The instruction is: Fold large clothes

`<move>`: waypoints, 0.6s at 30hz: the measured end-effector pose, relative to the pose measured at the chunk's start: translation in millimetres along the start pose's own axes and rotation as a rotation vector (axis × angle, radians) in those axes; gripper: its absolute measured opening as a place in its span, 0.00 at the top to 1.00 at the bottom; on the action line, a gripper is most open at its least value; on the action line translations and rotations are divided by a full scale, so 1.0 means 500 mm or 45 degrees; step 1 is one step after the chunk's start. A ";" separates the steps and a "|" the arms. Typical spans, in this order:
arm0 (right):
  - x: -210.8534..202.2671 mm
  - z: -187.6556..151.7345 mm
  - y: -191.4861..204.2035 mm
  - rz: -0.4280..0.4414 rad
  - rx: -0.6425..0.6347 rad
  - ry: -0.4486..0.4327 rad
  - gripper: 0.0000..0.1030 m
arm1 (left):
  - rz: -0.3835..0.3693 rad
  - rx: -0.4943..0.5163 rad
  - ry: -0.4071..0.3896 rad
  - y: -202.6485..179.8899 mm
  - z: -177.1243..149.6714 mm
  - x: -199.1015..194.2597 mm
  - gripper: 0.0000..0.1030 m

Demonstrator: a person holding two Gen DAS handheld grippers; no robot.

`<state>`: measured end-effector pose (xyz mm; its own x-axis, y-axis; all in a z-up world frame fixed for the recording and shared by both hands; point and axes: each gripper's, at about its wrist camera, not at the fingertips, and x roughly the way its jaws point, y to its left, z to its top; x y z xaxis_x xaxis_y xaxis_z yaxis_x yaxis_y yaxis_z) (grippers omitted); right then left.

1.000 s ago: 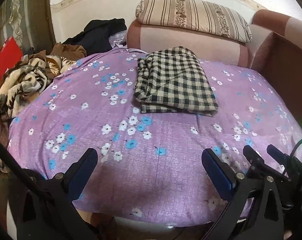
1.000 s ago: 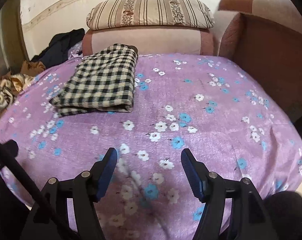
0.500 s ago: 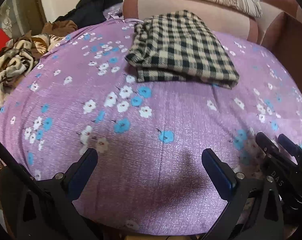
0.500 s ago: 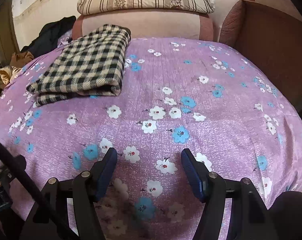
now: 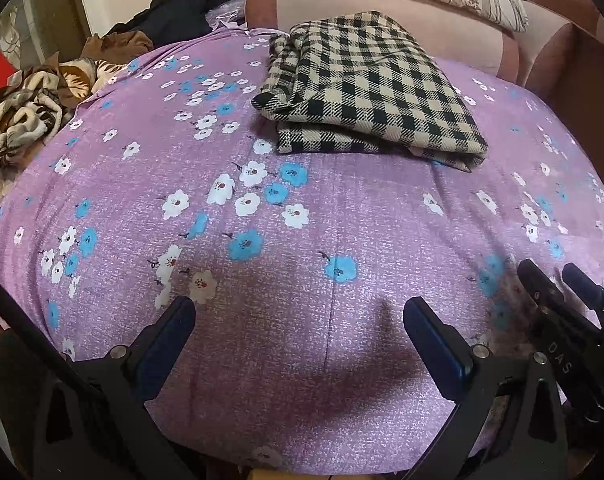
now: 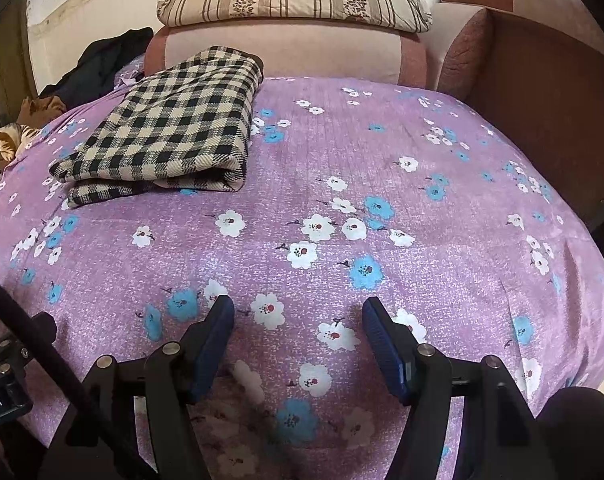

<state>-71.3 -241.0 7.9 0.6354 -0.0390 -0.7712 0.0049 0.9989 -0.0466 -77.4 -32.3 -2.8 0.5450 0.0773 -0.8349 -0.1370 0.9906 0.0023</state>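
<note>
Black-and-cream checked woven garment (image 5: pixel 366 88) lies folded, well beyond both hand-held grippers. Left hand-held gripper (image 5: pixel 298 332) and right hand-held gripper (image 6: pixel 298 332) gape wide, empty; folding looks finished.

Soft, even indoor light falls on the purple flowered bedcover (image 5: pixel 302 208), which stays sharp and free of glare. A blurred dark shadow lies on it just ahead of the left claw (image 5: pixel 298 320). Both fisheye views bulge the bed, and their corners go black.

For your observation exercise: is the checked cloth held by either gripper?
No: the checked cloth lies folded on the bedspread, beyond both open grippers.
</note>
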 end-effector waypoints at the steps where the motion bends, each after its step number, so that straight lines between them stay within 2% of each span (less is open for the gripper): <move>1: -0.002 0.000 0.001 0.000 -0.002 -0.003 0.31 | -0.006 0.000 0.001 -0.001 0.000 -0.002 0.00; 18: 0.001 0.002 -0.001 -0.009 -0.009 0.000 0.31 | -0.059 0.007 0.019 -0.008 -0.003 -0.001 0.00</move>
<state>-70.2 -241.8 8.0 0.6353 -0.0458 -0.7709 0.0038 0.9984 -0.0562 -78.3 -36.5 -3.3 0.5382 0.0295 -0.8423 -0.1072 0.9937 -0.0337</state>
